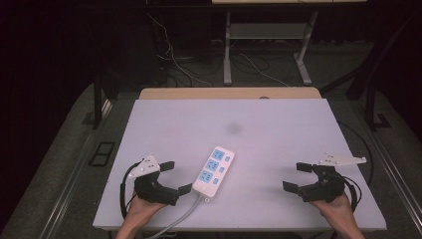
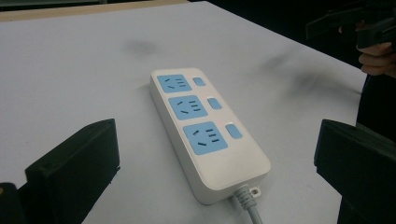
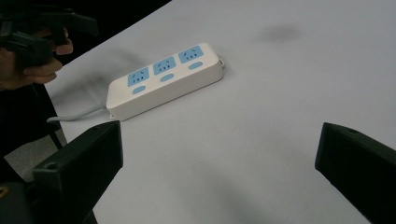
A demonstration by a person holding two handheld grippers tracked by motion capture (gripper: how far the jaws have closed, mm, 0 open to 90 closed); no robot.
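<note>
Power strip, white with three blue sockets, is lying flat on the bench near its front edge, slightly angled, its grey cord trailing off toward me, so the cord end is facing my left side. I am holding the left gripper just beside that cord end with its jaws standing wide apart and gripping nothing, probably because this is the nearest approach to the strip. I am keeping the right gripper well apart from the strip, its jaws likewise spread and gripping nothing, likely waiting low over the bench to steady the far end.
</note>
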